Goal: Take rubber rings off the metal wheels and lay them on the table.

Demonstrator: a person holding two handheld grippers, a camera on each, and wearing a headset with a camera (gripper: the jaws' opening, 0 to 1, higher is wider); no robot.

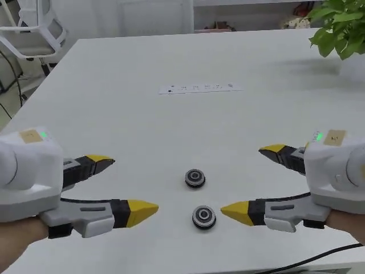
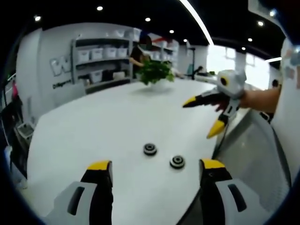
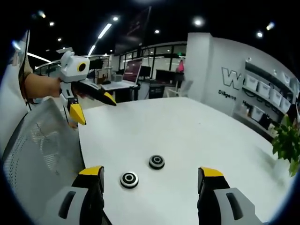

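Starting from scratch here: the far wheel [image 1: 195, 178] and near wheel [image 1: 204, 217] sit at 6 o'clock on the worktop [image 1: 171, 114], rubber rings [image 1: 195, 218] still on. We've got left gripper [image 1: 136, 185] at their 9, right gripper [image 1: 240, 180] at 3, fingers [image 1: 137, 210] apart, empty.

Matt table [image 1: 142, 74]; wheels [image 1: 195, 178] seemingly metal

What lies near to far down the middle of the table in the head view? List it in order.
nearer metal wheel → farther metal wheel → strip of small marks
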